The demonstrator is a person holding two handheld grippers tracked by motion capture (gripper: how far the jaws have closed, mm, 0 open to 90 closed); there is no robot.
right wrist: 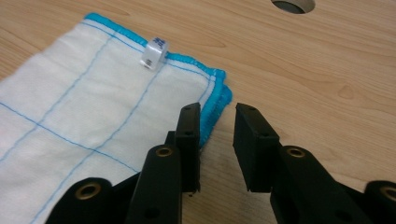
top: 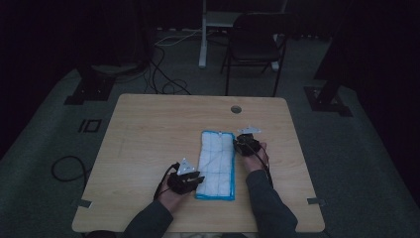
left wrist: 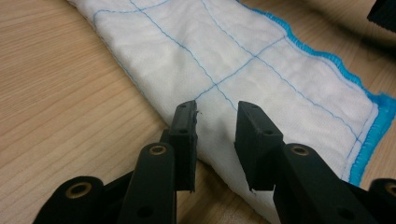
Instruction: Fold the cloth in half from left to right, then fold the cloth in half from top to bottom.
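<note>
I see the cloth [top: 216, 164] lying flat on the wooden bench [top: 148, 134], folded into a long strip that runs away from the person, a little right of the bench's middle. It is white and quilted-looking, crossed by thin blue stitch lines in a grid, with a bright blue overlocked hem — the hem shows at the far end, the near end and along the right side. In the right gripper view a small white tag [right wrist: 154, 56] stands up from the far hem, and the corner there shows two layers lying one on the other. My left gripper [top: 194, 179] sits at the strip's near left edge; its jaws stand part open over the folded edge, the pads not pressing on the fabric. My right gripper [top: 244, 140] is just beside the far right corner — its jaws stand part open too, with bare wood between them and the blue hem by the left jaw.
</note>
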